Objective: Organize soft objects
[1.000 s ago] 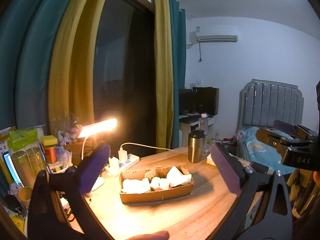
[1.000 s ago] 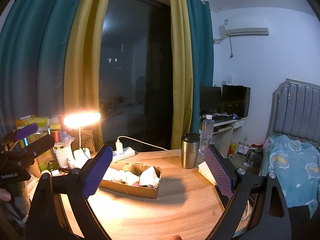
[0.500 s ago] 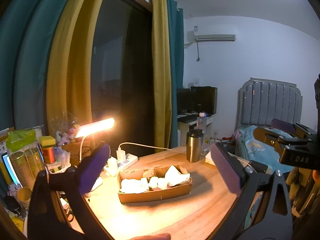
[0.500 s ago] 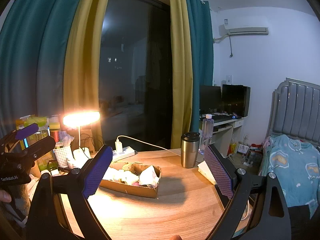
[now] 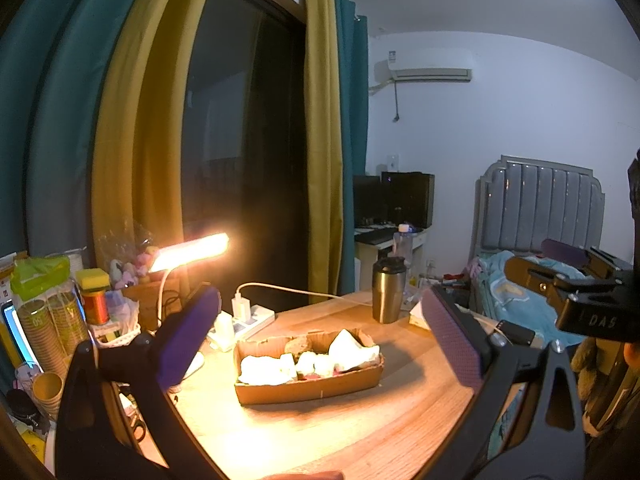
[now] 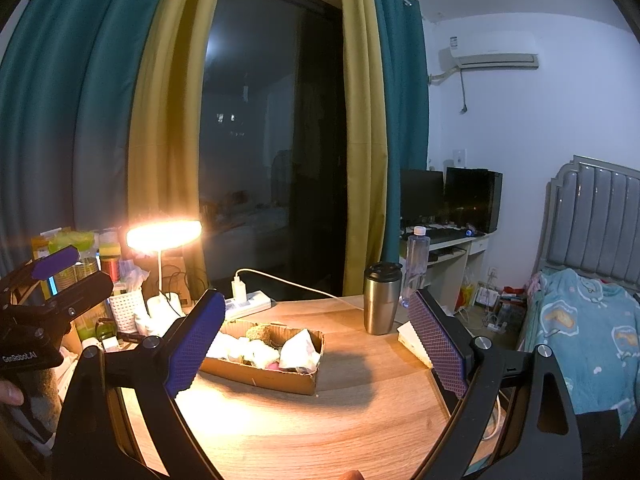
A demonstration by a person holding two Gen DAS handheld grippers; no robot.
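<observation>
A shallow cardboard box [image 5: 308,386] [image 6: 276,376] sits mid-table on the wooden desk, holding several soft things: white crumpled pieces [image 5: 352,346] [image 6: 298,350], a brownish ball [image 5: 298,345] [image 6: 260,332] and something pink. My left gripper [image 5: 320,332] is open, held above and in front of the box with nothing between its purple pads. My right gripper [image 6: 316,340] is open too, also short of the box and empty. Each gripper shows in the other's view: the right one [image 5: 560,268] at the far right, the left one [image 6: 60,276] at the far left.
A lit desk lamp [image 5: 188,250] glows at the back left. A steel tumbler [image 5: 386,294] [image 6: 380,304], a water bottle [image 6: 416,264], a power strip [image 6: 248,304] with cable, and a tissue pack [image 6: 412,342] stand behind the box. Clutter fills the left edge [image 5: 48,312]; a bed [image 6: 580,320] lies right.
The left wrist view has drifted slightly, with the box and lamp sitting a little further left. The right wrist view is nearly unchanged. Both grippers stay open and empty.
</observation>
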